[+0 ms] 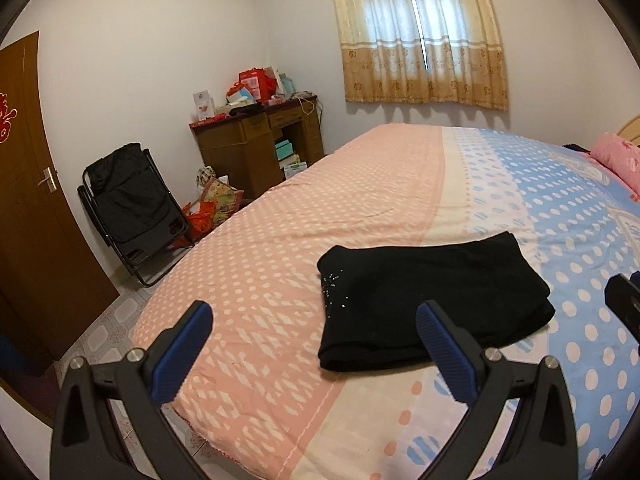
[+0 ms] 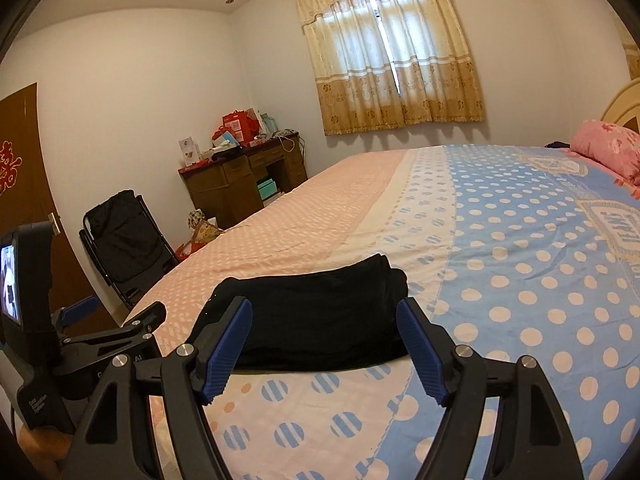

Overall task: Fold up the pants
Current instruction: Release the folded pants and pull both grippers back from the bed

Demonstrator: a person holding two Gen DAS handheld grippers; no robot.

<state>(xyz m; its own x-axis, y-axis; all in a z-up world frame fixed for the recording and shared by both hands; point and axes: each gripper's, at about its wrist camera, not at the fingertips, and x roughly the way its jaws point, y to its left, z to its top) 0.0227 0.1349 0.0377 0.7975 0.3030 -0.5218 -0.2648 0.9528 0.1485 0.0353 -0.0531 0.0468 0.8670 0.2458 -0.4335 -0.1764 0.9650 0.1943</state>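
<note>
The black pants (image 1: 428,296) lie folded into a compact rectangle on the bed (image 1: 304,220), small sparkly studs showing at their left edge. My left gripper (image 1: 314,324) hovers above the near side of the bed, open and empty, its right finger overlapping the pants' near corner in the picture. In the right wrist view the same folded pants (image 2: 320,312) rest just beyond my right gripper (image 2: 324,320), which is open with nothing between its blue pads. The left gripper's body (image 2: 80,332) shows at the left edge there, and part of the right gripper's body (image 1: 624,300) sits at the left wrist view's right edge.
The bedspread is pink on the left and blue with white dots on the right. A pink pillow (image 2: 608,152) lies at the headboard. Beyond the bed stand a black folding chair (image 1: 128,208), a cluttered wooden desk (image 1: 256,136), a brown door (image 1: 32,184) and a curtained window (image 1: 420,32).
</note>
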